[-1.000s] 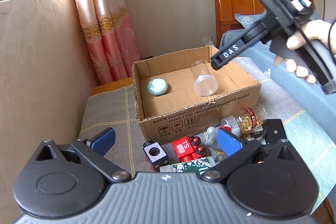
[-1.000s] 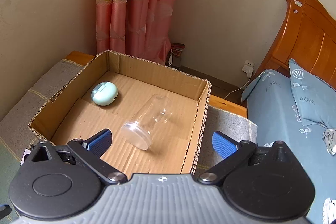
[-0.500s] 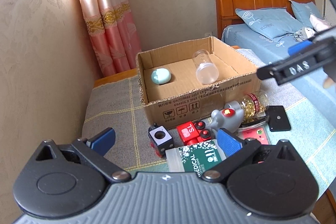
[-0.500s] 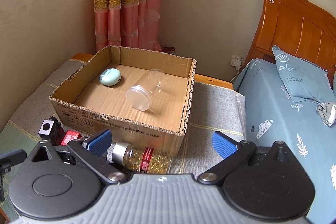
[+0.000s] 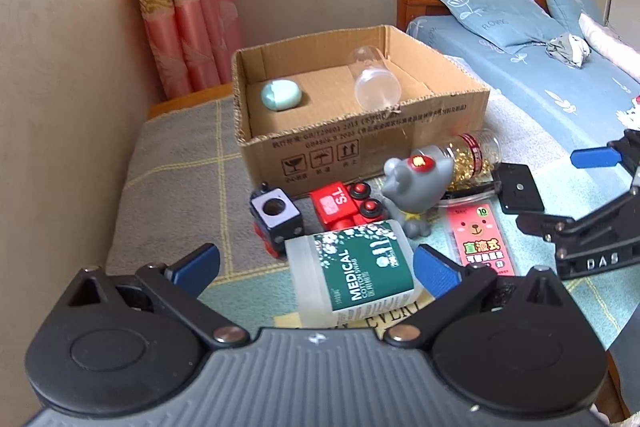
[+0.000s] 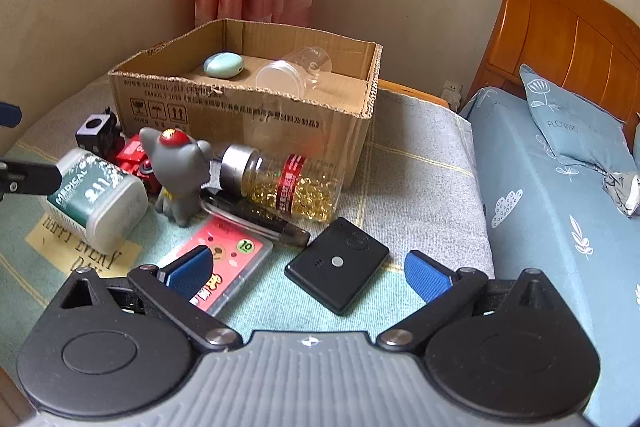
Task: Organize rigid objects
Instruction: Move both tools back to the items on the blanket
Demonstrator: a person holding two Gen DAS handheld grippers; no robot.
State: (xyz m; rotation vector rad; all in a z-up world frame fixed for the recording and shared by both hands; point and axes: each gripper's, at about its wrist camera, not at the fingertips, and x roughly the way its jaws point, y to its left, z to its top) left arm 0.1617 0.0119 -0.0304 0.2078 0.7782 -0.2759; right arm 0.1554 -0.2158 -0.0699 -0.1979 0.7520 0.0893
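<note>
Left wrist view: the left tongs (image 5: 316, 269) gape empty over the swab jar (image 5: 352, 273), probably lined up to grab it.

Right wrist view: the right tongs (image 6: 308, 273) gape empty above the black case (image 6: 337, 264); the box (image 6: 248, 115) behind holds two items.

A cardboard box (image 6: 248, 115) sits at the back of the mat-covered surface (image 6: 416, 163), holding an oval case (image 6: 222, 65) at left and a jar on its side (image 6: 294, 73) at right. Before the box lie a cube (image 5: 275, 214), toy truck (image 5: 344, 205), figurine (image 6: 180, 171) and capsule bottle (image 6: 284, 183). Nearer the front edge lie a swab container (image 5: 356, 271), card pack (image 6: 224, 267) and flat device (image 6: 337, 264).
</note>
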